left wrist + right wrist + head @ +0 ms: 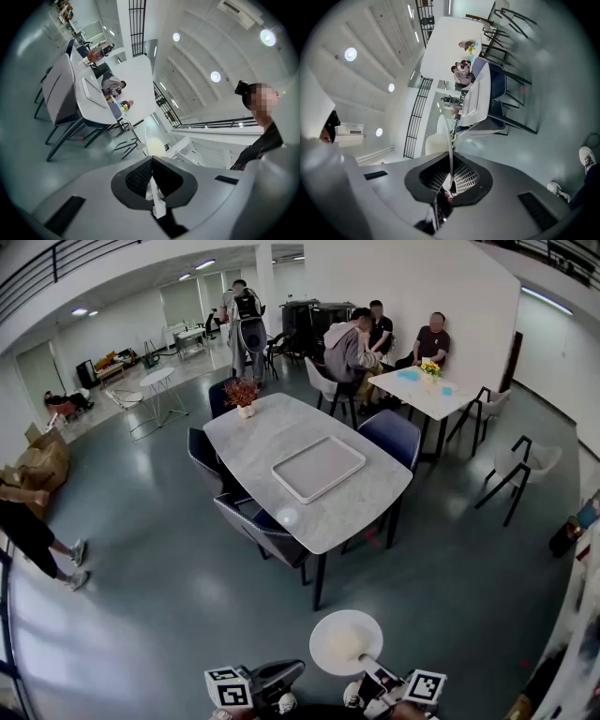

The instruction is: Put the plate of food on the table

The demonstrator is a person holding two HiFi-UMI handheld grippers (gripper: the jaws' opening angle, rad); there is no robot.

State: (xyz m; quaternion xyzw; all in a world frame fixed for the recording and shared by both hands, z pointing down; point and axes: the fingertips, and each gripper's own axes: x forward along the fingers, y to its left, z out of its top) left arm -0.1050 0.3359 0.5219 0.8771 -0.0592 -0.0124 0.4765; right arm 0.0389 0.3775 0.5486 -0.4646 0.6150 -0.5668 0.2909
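Plate of food and table were well apart, so the main step of the task was not done. The marble table (281, 427) stood in the middle of the room, ringed by dark chairs (265, 526), with open floor between it and the person carrying the plate. On its near half lay a pale rectangular tray (319, 468), bare, and a small pot of flowers (244, 395) stood at its far end; the rest of the top was free (plenty of room, I judged, for setting a dish down).

The plate (323, 629) was in the air at the bottom of the head view, roughly level, over the floor and just in front of the person. The right gripper (450, 164) had its jaws pinched on the plate's rim, which ran edge-on straight into them in the right gripper view. The left gripper (152, 161) looked clamped on the opposite rim as well: its jaws were pressed together with a thin white edge between them. A pale mound of food (343, 645) sat in the plate's middle.

Picking up seemed done; walking to the table, lowering the plate onto it and letting go were left.
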